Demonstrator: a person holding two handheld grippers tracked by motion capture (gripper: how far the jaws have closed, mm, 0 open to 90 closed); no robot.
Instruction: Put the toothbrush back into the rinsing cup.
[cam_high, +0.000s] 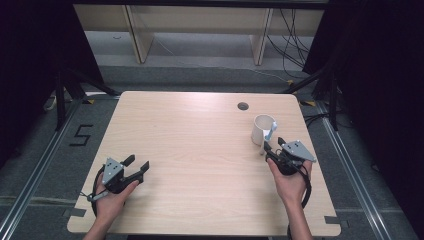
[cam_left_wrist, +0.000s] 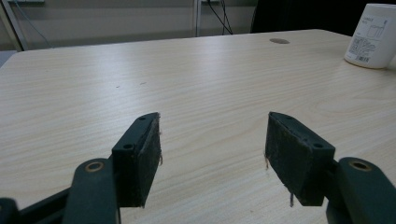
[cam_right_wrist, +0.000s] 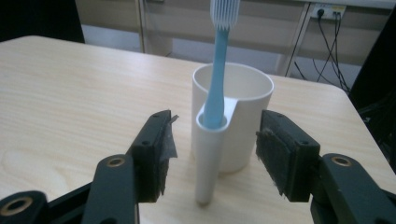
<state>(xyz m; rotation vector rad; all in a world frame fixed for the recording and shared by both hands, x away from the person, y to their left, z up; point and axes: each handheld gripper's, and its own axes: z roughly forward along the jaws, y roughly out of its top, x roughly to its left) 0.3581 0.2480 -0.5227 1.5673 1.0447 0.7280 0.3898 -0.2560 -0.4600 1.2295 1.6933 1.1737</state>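
Observation:
A white cup (cam_high: 261, 129) stands upright near the table's right edge, with a narrow tube holder on its near side. A light blue toothbrush (cam_right_wrist: 218, 79) stands upright in that tube, bristles on top. My right gripper (cam_high: 272, 144) is just in front of the cup and is open. In the right gripper view its jaws (cam_right_wrist: 215, 154) stand on either side of the tube without touching it. My left gripper (cam_high: 138, 162) rests low at the front left, open, nothing between its pads (cam_left_wrist: 212, 149). The cup (cam_left_wrist: 373, 35) shows far off at the upper right of the left gripper view.
The light wooden table (cam_high: 200, 135) has a round cable hole (cam_high: 243, 106) at its far right. Behind it stand pale furniture legs and loose cables on the floor. Black curtains hang on both sides. A "5" mark (cam_high: 80, 135) lies on the floor at left.

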